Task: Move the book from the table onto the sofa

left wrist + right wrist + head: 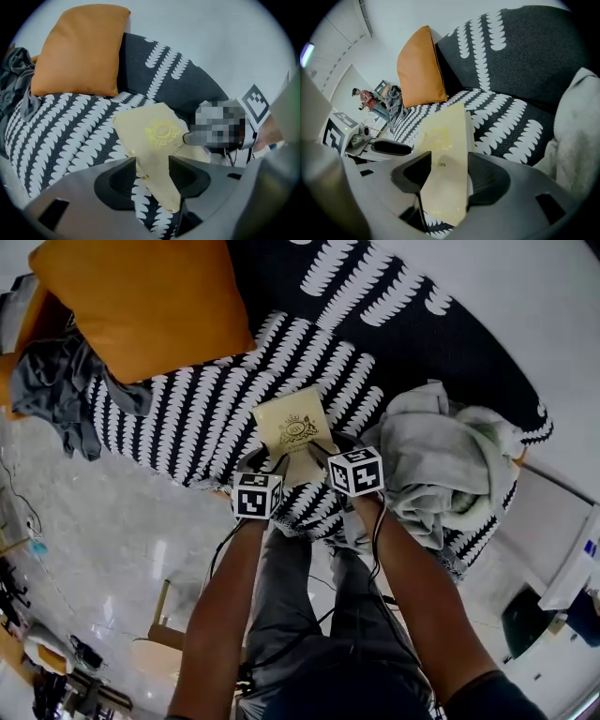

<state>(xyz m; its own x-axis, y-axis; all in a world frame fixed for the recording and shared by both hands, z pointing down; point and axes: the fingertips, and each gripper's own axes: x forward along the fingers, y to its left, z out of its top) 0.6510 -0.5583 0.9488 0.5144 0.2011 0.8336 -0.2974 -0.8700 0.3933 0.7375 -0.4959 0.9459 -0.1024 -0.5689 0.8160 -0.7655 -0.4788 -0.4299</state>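
There is one book [293, 430], cream with a gold crest on its cover, and two grippers have hold of it. The left gripper [152, 171] has its jaws closed on the book's near edge, with the pads pressing the cover from both sides at a fairly wide set. The right gripper [445, 176] clamps the same near end in the same way, just beside the left one. Each gripper carries one marker cube, and two bare forearms reach down to them.

The book lies out from the one orange cushion [141, 301], toward the front edge of the sofa [187, 418], over the black seat with its white scallop pattern. Whether its underside touches the seat cannot be told.

The cushion leans against the sofa's back. One heap of grey clothing [56, 381] lies against the cushion on the side away from the book. One pale crumpled blanket [441, 465] sits beyond the book from the cushion, well apart from the cushion and close to the right gripper. In the right gripper view, one person [363, 96] shows far off past the cushion.
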